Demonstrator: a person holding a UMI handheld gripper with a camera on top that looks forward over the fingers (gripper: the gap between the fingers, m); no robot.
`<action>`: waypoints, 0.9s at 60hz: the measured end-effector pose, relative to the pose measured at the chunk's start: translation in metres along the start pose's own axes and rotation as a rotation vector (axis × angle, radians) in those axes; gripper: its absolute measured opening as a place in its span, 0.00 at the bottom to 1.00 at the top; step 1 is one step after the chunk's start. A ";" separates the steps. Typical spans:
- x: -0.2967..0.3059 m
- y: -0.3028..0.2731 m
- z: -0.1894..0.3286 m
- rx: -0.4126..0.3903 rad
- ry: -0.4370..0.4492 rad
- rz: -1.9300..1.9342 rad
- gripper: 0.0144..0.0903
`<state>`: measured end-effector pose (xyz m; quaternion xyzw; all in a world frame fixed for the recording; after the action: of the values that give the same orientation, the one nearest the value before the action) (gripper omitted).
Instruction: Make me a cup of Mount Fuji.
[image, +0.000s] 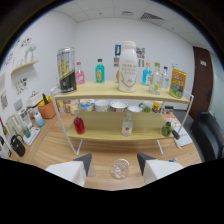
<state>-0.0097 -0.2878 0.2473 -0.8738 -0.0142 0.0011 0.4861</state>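
Observation:
My gripper (115, 162) is open, its two dark-tipped white fingers (84, 163) spread apart low over a wooden table (102, 150). A clear glass cup (120, 169) stands on the table between the fingers, with a gap at each side. Beyond them a two-tier white-framed shelf (120, 91) carries drinks: a tall dark can (66, 70), a pink bottle (79, 74), a blue bottle (100, 71), a large white bottle (127, 66), clear bottles and a yellow carton (177, 83) on top. Below stand a red bottle (79, 125) and a clear bottle (127, 125).
Small tubs and bowls (102, 105) line the shelf's middle level. An orange pot (47, 108) and small bottles stand left of the shelf. A dark chair (209, 135) is at the right, a dark door (202, 80) behind it.

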 end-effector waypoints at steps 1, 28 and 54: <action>0.001 -0.009 -0.003 0.008 0.000 0.001 0.93; 0.038 -0.238 0.016 0.444 0.055 -0.019 0.94; 0.043 -0.223 0.096 0.354 0.017 0.042 0.47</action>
<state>0.0264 -0.0880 0.3864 -0.7745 0.0084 0.0063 0.6325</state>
